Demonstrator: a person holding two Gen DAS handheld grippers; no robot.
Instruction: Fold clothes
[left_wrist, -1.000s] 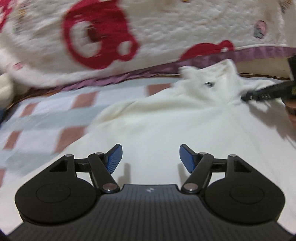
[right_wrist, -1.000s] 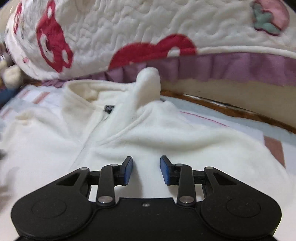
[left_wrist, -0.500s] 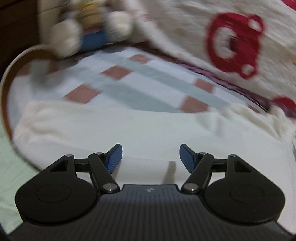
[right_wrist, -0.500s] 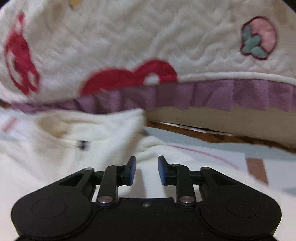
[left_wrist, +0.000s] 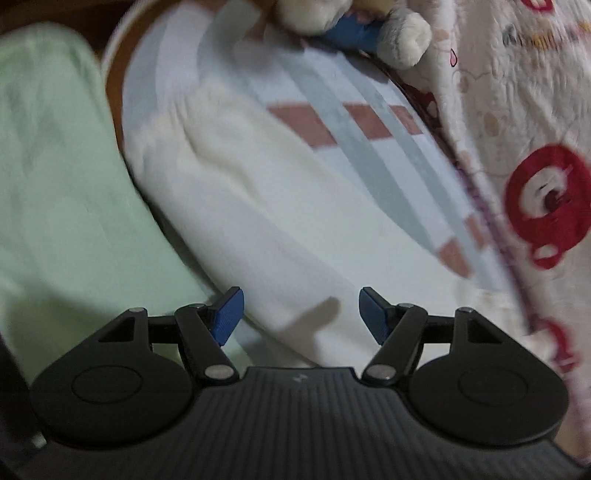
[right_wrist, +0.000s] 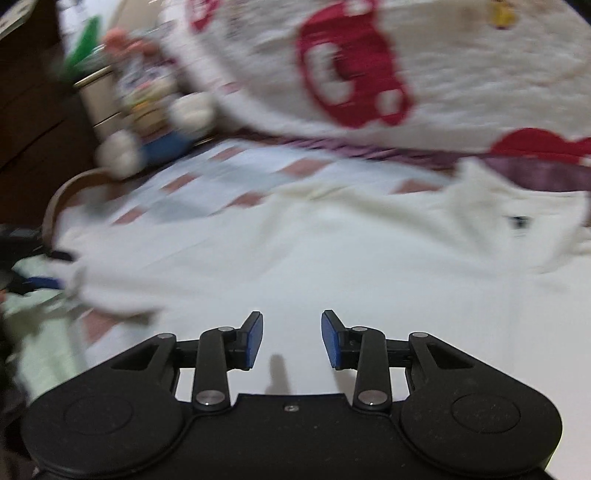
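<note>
My left gripper (left_wrist: 301, 315) hangs over the sleeve end of the cream fleece jacket (left_wrist: 258, 206), jaws spread wide with nothing between them; the blue pads (left_wrist: 229, 314) are clear of the fabric. The sleeve runs diagonally away from me across the checked bedsheet (left_wrist: 373, 162), whose pale blue bands and brown squares show beside it. To the left of the sleeve lies a pale green cloth (left_wrist: 62, 177), its edge just beside the fleece. At the top a plush toy (left_wrist: 369, 22) rests at the head of the sheet, and on the right the white quilt with red bear prints (left_wrist: 535, 147) rises alongside.

My right gripper (right_wrist: 291, 339) is over the broad body of the same jacket (right_wrist: 332, 251), which lies spread flat on the bed. Its jaws have just been opening and stand apart, empty, the pads (right_wrist: 330, 341) not pressing on the fleece. The collar with a small dark tag (right_wrist: 519, 221) is off to the right, close under the quilt's (right_wrist: 443, 62) purple trim. The view is blurred; far left I can just make out the other gripper's blue tip (right_wrist: 44, 282) at the sleeve's end.
</note>
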